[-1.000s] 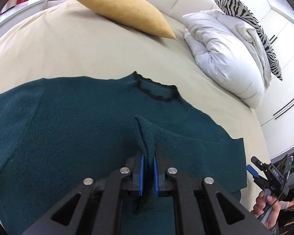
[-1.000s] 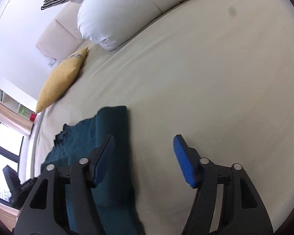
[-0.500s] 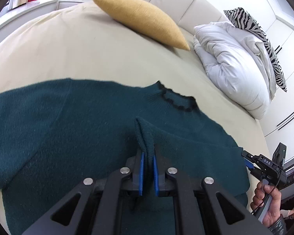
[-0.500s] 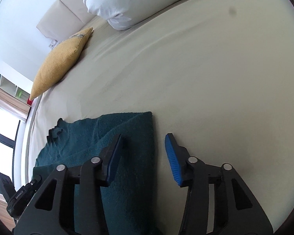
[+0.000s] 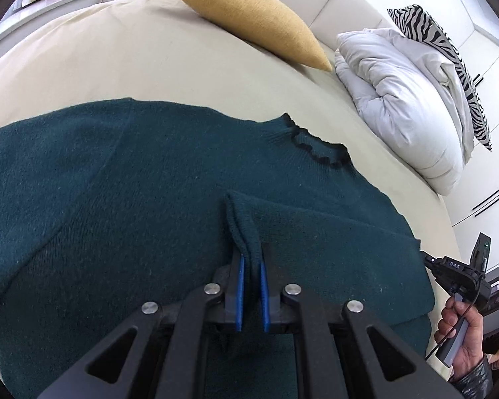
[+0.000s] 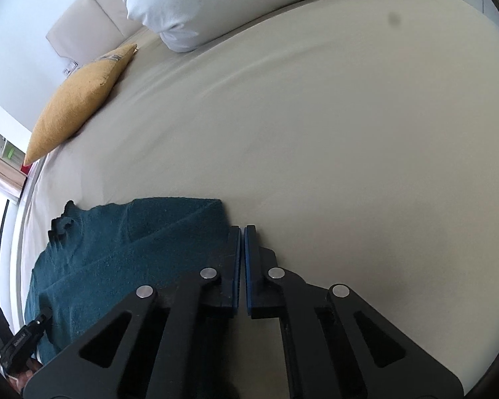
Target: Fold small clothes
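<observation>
Teal knit, thick and soft, made up the sweater (image 5: 156, 199), which was found spread on the bed (image 5: 133, 66) with its dark-trimmed collar (image 5: 319, 148) pointing toward the yellow cushion (image 5: 249, 16) and the white duvet (image 5: 409, 99). One sleeve (image 5: 332, 242) was laid folded across the body. The left gripper (image 5: 250, 294) was seen with its jaws closed on a raised pleat of that sleeve's cuff end, the fabric pinched between the blue pads (image 5: 239, 296). The right gripper (image 6: 242, 266) was seen at the sweater's folded side edge; its jaws had just been closing and were met almost pad to pad, and whether any knit was caught between them could not be told. The garment was judged light, limp and stretchy, liable to sag and drag on the sheet rather than slip. A hold on doubled edges, cuff or hem was judged soundest, single layers being prone to pull out of shape.
</observation>
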`<state>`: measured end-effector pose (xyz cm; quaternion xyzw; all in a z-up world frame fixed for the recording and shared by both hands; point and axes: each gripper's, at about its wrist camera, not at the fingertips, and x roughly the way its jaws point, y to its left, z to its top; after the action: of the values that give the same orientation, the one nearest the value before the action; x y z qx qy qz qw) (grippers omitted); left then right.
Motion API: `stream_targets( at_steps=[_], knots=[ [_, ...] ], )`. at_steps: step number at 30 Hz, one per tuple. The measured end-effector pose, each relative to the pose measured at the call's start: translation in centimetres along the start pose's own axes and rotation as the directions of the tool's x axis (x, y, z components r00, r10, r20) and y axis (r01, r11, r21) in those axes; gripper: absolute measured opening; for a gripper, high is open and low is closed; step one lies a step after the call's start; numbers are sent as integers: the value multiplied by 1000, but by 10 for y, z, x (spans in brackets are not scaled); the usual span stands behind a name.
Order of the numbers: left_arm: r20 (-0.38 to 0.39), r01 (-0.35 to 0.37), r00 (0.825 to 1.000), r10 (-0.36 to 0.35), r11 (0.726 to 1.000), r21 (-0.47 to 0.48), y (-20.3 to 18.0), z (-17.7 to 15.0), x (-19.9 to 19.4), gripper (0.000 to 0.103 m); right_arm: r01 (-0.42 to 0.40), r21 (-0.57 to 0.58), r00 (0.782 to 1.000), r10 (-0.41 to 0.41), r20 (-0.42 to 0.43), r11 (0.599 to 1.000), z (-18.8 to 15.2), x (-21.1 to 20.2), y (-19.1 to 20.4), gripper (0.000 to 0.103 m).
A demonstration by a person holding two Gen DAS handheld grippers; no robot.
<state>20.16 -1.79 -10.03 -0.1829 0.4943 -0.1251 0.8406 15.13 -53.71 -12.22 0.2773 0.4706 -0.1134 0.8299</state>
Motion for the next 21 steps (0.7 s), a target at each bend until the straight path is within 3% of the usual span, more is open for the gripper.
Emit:
stream_targets(
  at_steps=[3,5,8,10,12,13,14,17,21],
  knots=[
    [4,8,1000,-8,1000,-9,-1,1,-3,9,2,-11,999,-2,34,1000,-8,-31,-3,16],
    [5,10,1000,-10,1000,-7,-3,0,-5,9,-2,-51,1000,3,17,999,-24,-47,2,43],
    [0,7,1000,-7,1000,-1,-5,-3,-5,9,-23,-101,999,20,-29,995,-56,-54,12,51],
    [-5,3,1000,-3,1000,-5,-5,-5,-4,9,-32,-131,996,21,-82,991,-71,-47,20,51],
    [-11,-2,1000,2,1000,-1,-5,-5,-3,9,13,-212,997,-28,-70,977,-81,-43,31,48],
    [-14,-4,1000,4,1000,2,-6,-4,-3,10,42,-243,997,-58,-58,969,-84,-42,35,33],
    [-17,-5,1000,5,1000,5,-6,-4,-3,10,18,-232,997,-35,-71,973,-83,-41,35,19],
    [-14,-1,1000,1,1000,3,-5,-5,-8,10,-3,-190,998,-10,-66,982,-80,-46,29,12],
    [12,1,1000,-1,1000,-2,-3,-7,-15,10,0,-184,1000,-6,-29,983,-83,-57,31,11]
  ],
)
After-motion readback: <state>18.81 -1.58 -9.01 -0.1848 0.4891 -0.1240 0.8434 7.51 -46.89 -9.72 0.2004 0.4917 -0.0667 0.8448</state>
